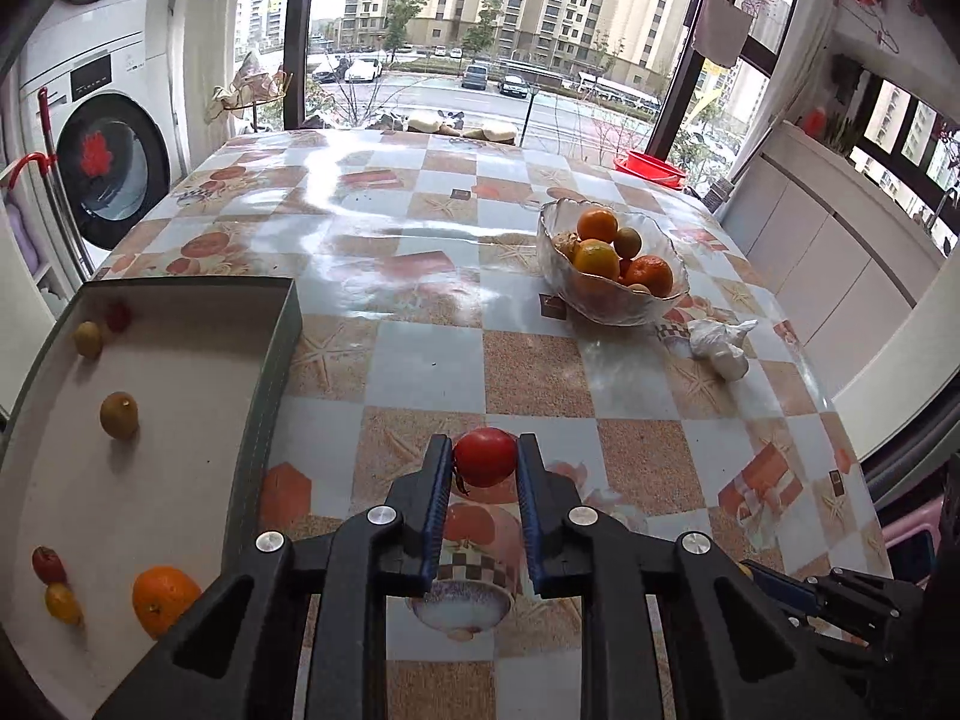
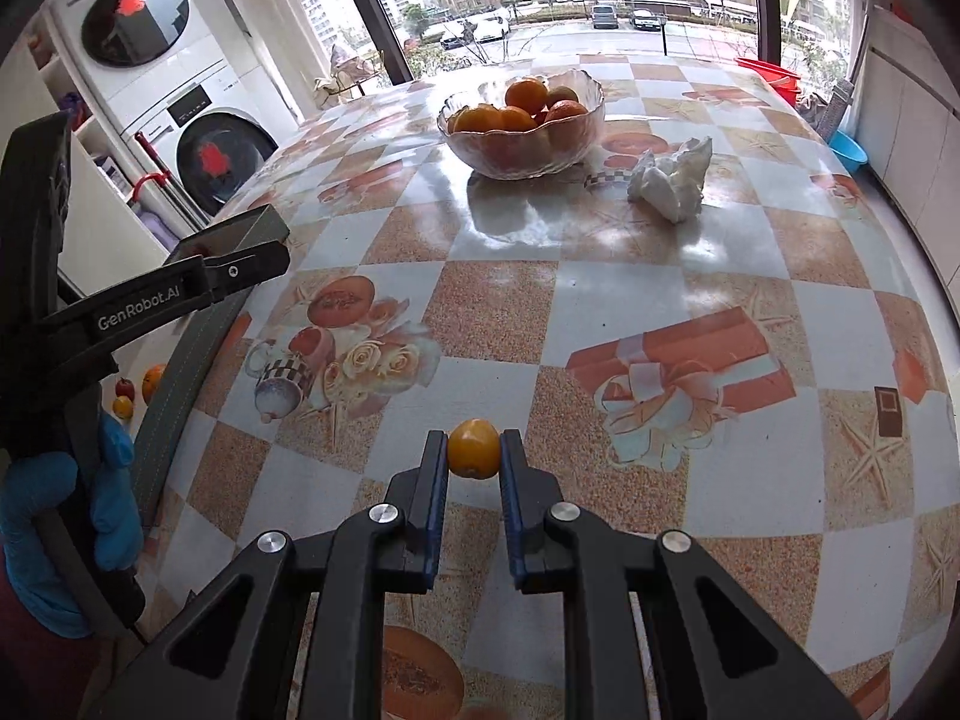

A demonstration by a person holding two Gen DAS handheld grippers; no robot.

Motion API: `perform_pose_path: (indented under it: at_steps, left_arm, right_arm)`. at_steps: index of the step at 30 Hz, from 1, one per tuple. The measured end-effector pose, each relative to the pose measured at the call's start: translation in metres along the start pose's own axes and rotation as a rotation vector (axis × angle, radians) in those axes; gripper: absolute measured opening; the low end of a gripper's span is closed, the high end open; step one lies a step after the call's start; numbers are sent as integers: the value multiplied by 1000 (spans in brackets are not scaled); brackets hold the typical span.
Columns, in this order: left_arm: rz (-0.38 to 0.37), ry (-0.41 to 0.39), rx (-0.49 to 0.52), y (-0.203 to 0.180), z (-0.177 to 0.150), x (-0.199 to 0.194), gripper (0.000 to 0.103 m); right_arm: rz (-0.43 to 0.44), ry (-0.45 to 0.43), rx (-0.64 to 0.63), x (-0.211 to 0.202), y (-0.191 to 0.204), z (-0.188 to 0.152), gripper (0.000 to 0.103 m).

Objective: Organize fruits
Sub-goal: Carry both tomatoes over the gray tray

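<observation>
Table under a glossy checked oilcloth: sandy, pale blue and white squares, printed with starfish, teacups, roses and gift boxes. Window glare on its far half.

Left gripper: jaws clamped on a small red fruit, held above the cloth. Right gripper: jaws clamped on a small yellow-orange fruit, also clear of the table.

Shallow grey-walled box at the table's left edge, white inside; in it an orange, two greenish-brown fruits, two small red ones and a yellow one, scattered apart.

Glass bowl toward the far right, heaped with oranges and smaller fruit. Crumpled white tissue just beside it.

Room: stacked washing machines on the left, large windows ahead onto a street, parked cars and apartment blocks, red basin past the far corner, white cabinets along the right.
</observation>
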State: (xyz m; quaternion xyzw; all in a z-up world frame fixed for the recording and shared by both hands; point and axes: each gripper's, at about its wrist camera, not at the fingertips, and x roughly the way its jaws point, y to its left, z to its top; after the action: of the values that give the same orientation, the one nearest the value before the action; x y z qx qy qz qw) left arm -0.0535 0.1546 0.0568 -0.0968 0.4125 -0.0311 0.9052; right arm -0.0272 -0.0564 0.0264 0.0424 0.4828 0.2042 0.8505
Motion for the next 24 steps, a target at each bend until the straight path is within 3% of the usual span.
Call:
perform_pose_path:
  at_steps: [7,12,24]
  left_arm:
    - [31,-38,-27,30,-34,-55,23]
    - [105,-74,-37,56,-49,-84,23]
    - [173,-95,-105,120,-76,-109,23]
  right_arm:
    - [34,8,-35,-5,36,-17,19]
    - [75,5,-87,-5,74,-20,18]
    - [117,21,-182,3,155,-13,18]
